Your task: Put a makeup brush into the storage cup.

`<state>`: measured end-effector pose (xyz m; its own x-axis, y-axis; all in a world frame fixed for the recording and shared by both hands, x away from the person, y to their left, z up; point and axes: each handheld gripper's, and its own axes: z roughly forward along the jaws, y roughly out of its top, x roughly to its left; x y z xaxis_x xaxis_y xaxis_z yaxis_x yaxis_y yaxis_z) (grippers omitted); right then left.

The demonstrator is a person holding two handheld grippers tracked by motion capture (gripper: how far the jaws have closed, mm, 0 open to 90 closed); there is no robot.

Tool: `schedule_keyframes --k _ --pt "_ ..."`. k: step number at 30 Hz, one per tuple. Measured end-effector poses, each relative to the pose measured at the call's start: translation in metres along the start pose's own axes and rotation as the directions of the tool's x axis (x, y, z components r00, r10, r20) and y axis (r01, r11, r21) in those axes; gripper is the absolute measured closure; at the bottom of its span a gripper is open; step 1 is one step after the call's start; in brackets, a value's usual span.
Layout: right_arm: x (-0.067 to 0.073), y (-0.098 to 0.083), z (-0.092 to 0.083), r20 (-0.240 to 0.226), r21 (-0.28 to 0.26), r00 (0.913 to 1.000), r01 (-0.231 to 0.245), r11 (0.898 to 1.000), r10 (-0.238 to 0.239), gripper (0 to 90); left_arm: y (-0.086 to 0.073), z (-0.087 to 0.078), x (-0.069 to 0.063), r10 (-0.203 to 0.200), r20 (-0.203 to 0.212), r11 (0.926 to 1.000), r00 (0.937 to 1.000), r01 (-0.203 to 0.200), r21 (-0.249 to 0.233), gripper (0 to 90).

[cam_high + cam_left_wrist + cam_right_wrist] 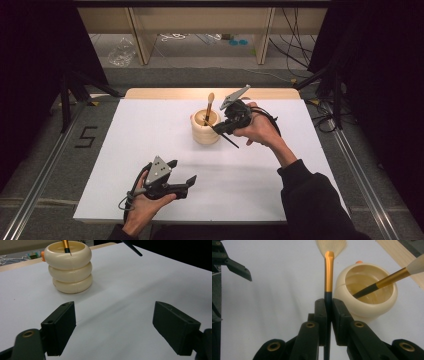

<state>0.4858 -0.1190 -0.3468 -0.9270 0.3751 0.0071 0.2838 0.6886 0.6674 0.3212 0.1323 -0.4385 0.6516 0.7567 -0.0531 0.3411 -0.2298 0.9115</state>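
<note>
A cream ringed holder (205,131) stands mid-table with one makeup brush (209,102) leaning in it, bristles up. Just right of the holder, my right gripper (218,128) is shut on a second brush (231,142) by its black handle. In the right gripper view the jaws (329,302) pinch that handle; its gold ferrule (328,275) and pale bristles point away beside the holder (367,303), where the first brush (384,281) rests. My left gripper (184,171) lies near the front edge, open and empty. Its jaws (113,317) face the holder (70,270).
A white sheet (150,130) covers the table, with a wooden strip (165,93) along the far edge. Black stands and cables flank the table on both sides. The held brush's black tip (132,247) shows in the left gripper view, above the table.
</note>
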Motion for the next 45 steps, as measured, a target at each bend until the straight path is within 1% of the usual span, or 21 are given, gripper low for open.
schedule_keyframes --k 1,3,5,7,8,9,11,13,14,15,18,26,27,30,33,35,39,42,43,44,45 --pt "-0.001 0.001 0.0 -0.003 -0.004 1.0 0.002 1.0 -0.002 83.2 0.0 0.0 0.0 -0.008 -0.001 1.0 1.0 0.008 -0.003 18.7" --pt "-0.003 0.001 0.0 -0.005 -0.02 1.0 -0.007 1.0 0.007 83.2 0.0 0.0 0.0 -0.001 0.0 1.0 1.0 0.001 0.001 18.7" --pt "-0.004 0.002 0.0 -0.001 -0.032 0.9999 -0.013 0.999 0.013 83.3 0.0 0.001 0.0 -0.012 0.002 0.9999 0.9999 0.012 -0.007 18.7" --pt "-0.006 0.002 0.0 0.003 -0.051 0.9998 -0.02 0.999 0.021 83.2 0.0 0.0 0.0 -0.002 -0.001 1.0 1.0 0.002 0.0 18.7" --pt "-0.006 0.002 -0.001 0.004 -0.06 0.9994 -0.034 0.998 0.035 83.2 0.0 0.0 0.0 0.001 0.001 1.0 1.0 -0.001 0.001 18.7" --pt "-0.007 0.002 0.0 0.008 -0.071 0.9993 -0.035 0.997 0.036 83.2 0.0 0.0 0.0 -0.006 0.001 1.0 1.0 0.006 -0.002 18.7" --pt "-0.008 0.003 -0.001 0.007 -0.076 0.999 -0.043 0.996 0.044 83.2 0.0 0.0 0.0 0.001 0.001 1.0 1.0 -0.001 -0.001 18.7" --pt "-0.009 0.003 -0.002 0.011 -0.09 0.9989 -0.045 0.995 0.047 83.3 0.0 0.0 0.0 -0.005 0.002 1.0 1.0 0.005 -0.001 18.7" --pt "-0.009 0.003 -0.002 0.01 -0.094 0.9982 -0.058 0.994 0.059 83.2 0.0 0.0 0.0 0.001 0.0 1.0 1.0 -0.001 0.001 18.7" --pt "-0.01 0.003 -0.002 0.01 -0.101 0.9986 -0.051 0.994 0.052 83.2 0.0 0.001 0.0 -0.007 0.002 1.0 1.0 0.007 -0.006 18.7" --pt "-0.012 0.004 -0.002 0.017 -0.125 0.9987 -0.046 0.991 0.048 83.2 0.0 0.0 0.0 -0.004 0.005 1.0 1.0 0.004 -0.002 18.7" --pt "-0.013 0.01 -0.005 0.023 -0.16 0.9976 -0.061 0.985 0.065 83.2 0.0 0.0 0.0 0.004 0.003 1.0 1.0 -0.004 0.001 18.7" --pt "-0.013 0.011 -0.005 0.026 -0.164 0.9979 -0.054 0.985 0.059 83.3 0.0 0.0 0.0 0.007 0.003 1.0 1.0 -0.007 0.001 18.7" --pt "-0.014 0.014 -0.005 0.039 -0.19 0.9966 -0.064 0.98 0.073 83.2 0.0 0.0 -0.001 0.007 0.004 1.0 1.0 -0.007 -0.002 18.7" --pt "-0.015 0.015 -0.006 0.04 -0.192 0.9966 -0.062 0.979 0.071 83.2 0.0 0.0 -0.002 0.002 0.006 1.0 1.0 -0.002 -0.003 18.7" --pt "-0.017 0.016 -0.005 0.042 -0.206 0.9964 -0.063 0.976 0.074 83.2 0.0 0.0 -0.001 0.004 0.005 1.0 1.0 -0.004 -0.005 18.7" --pt "-0.018 0.016 -0.004 0.041 -0.212 0.9951 -0.08 0.974 0.09 83.3 0.0 0.0 -0.003 -0.002 0.007 1.0 1.0 0.002 -0.004 18.7" --pt "-0.02 0.016 -0.004 0.047 -0.227 0.9947 -0.079 0.971 0.092 83.2 0.0 0.001 -0.002 0.005 0.007 1.0 1.0 -0.005 0.001 18.7" --pt "-0.02 0.016 -0.003 0.05 -0.238 0.9933 -0.089 0.967 0.104 83.2 0.0 0.001 -0.002 0.004 0.007 1.0 1.0 -0.004 0.0 18.7" --pt "-0.021 0.016 -0.004 0.045 -0.228 0.994 -0.087 0.97 0.1 83.2 0.0 0.0 -0.002 0.002 0.007 1.0 1.0 -0.002 0.0 18.7" --pt "-0.022 0.016 -0.004 0.048 -0.235 0.9937 -0.087 0.968 0.101 83.2 0.0 0.0 -0.002 -0.002 0.006 1.0 1.0 0.002 -0.003 18.7"
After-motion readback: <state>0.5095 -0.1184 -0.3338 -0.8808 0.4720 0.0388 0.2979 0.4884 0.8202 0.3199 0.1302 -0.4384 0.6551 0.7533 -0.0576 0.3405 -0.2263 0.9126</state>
